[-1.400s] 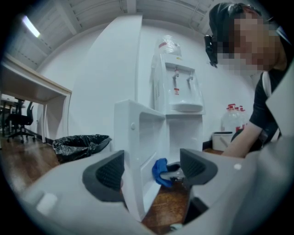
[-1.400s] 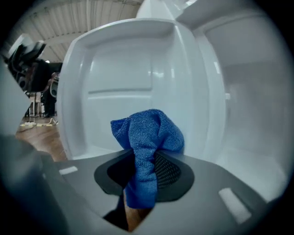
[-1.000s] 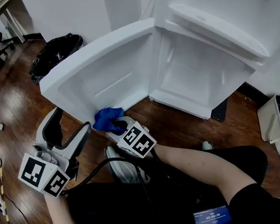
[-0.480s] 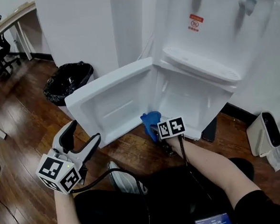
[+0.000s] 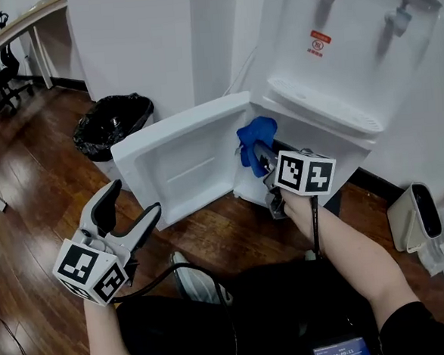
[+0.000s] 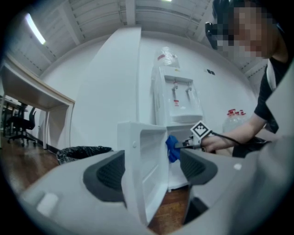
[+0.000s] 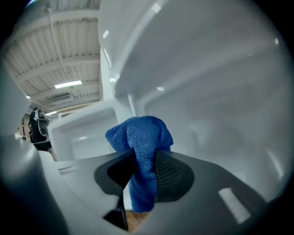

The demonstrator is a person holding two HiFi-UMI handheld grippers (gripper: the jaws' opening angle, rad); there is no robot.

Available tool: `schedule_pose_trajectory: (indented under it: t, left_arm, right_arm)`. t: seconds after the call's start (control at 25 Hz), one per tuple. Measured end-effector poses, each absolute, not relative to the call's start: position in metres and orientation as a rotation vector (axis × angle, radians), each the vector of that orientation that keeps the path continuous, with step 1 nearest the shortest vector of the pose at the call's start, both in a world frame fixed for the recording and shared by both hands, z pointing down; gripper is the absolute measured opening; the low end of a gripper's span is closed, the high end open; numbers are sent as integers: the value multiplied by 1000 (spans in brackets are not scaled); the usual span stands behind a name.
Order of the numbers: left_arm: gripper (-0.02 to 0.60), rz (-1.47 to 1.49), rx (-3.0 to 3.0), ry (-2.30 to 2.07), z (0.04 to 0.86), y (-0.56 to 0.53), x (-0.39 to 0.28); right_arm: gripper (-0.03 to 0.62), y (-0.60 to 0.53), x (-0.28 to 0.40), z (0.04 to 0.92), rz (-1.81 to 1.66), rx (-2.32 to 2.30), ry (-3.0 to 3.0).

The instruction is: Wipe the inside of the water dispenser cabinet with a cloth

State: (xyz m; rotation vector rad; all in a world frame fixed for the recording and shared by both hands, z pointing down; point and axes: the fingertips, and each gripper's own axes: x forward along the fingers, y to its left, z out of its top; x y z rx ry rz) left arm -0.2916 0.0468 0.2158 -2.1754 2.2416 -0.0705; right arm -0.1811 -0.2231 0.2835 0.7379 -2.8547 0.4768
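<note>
Got the crumpled blue microfibre cloth (image 7: 140, 137) pinched tight in the right hand-held gripper (image 7: 142, 176). Bunched up ahead of the jaws, tail dangling below them, right at the mouth of the lower cabinet (image 5: 245, 183) of the white water dispenser (image 5: 342, 58). Left hand-held gripper (image 5: 132, 198) wide open with nothing in it, the open white plastic cabinet door (image 5: 182, 153) well ahead of it. Biggest worry: only gripping a narrow fold, so could easily drag it loose on the first hard rub. Could also scrape bare jaw tips on the plastic if shoved in too deep — or bump that loose door shut.
</note>
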Motion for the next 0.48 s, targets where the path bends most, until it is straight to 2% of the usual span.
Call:
schedule_pose_trajectory:
  t: [0.28,0.48]
  left_arm:
    - [368,355,-1978,2189,155,71,-310]
    - [287,782,-1657,2211,118,132,-352]
  right_arm:
    - [117,-124,-220,183,261,464,-3163]
    - [117,-19,-269,161,136,68,-3229]
